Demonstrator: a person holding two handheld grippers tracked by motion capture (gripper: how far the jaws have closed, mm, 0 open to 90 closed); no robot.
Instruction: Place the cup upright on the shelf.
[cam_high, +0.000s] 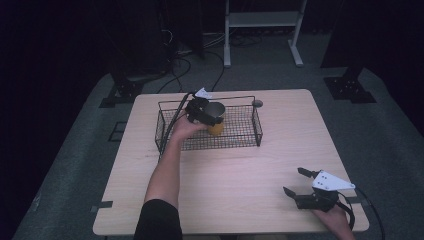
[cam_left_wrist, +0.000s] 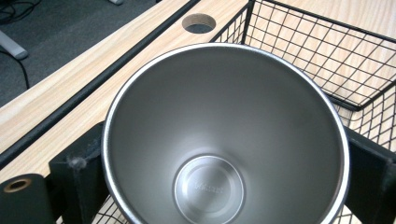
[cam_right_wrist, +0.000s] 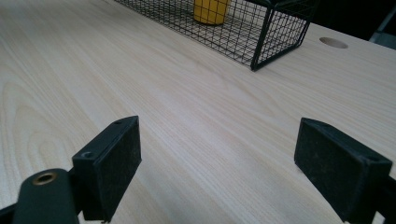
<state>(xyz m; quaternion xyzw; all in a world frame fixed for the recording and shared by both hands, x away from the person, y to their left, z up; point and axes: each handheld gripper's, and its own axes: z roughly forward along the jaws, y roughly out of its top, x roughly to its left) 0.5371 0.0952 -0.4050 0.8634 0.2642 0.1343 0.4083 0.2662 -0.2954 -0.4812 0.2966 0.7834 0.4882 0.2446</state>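
A yellow cup with a bare steel inside stands upright in the black wire basket at the back of the table. My left gripper is shut on the cup's rim area, one black jaw on each side of it in the left gripper view. The cup's yellow base sits low, at or close to the basket floor. My right gripper rests low over the table's front right part, open, with bare wood between its jaws.
The light wooden table has a round cable hole just behind the basket's right end. A white frame stand and cables lie on the grey floor beyond. The basket's wire walls rise around the cup.
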